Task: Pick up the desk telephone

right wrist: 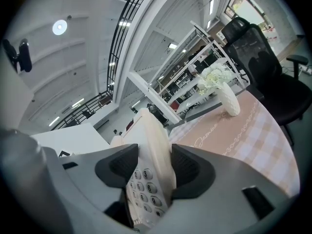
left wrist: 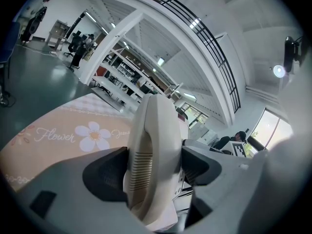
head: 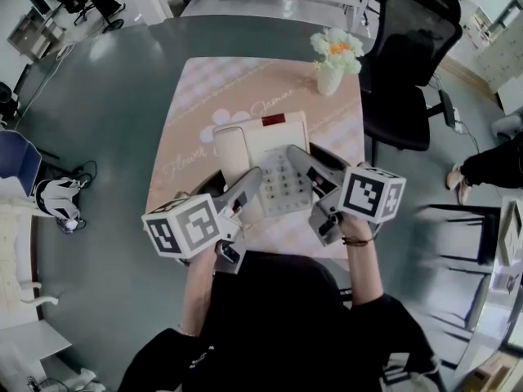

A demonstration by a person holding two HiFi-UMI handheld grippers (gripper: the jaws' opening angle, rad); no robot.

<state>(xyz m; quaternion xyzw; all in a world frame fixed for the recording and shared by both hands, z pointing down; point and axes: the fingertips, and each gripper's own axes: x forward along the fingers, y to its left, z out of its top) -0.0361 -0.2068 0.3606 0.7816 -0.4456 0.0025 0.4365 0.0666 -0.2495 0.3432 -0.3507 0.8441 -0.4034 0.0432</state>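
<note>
A cream telephone [head: 270, 147] sits over the near half of a small surface [head: 353, 149] covered by a pale pink cloth [head: 233, 88] printed with white flowers and script. Both tongs hold it from the near side, one on each flank.

The left tongs [left wrist: 152, 169] are clamped on the telephone's left side. In the left gripper view the handset [left wrist: 153, 145], with its slotted grille, fills the gap between the two dark pads and both pads press against it. The right tongs [right wrist: 155, 165] pinch the telephone's right edge. In the right gripper view the keypad [right wrist: 144, 191] shows just below the pads, which are tight against the casing on either side.

From the head view the handset lies in its cradle along the left of the telephone, the keypad is at the near right, and a small red panel [head: 273, 119] sits at the far edge. Whether the telephone's far edge touches the cloth cannot be told.

At the far right corner of the surface stands a white vase [head: 328, 80] of pale flowers [head: 337, 46], well apart from the telephone. A black office chair [head: 413, 51] stands just beside that corner on the grey floor [head: 106, 121].
</note>
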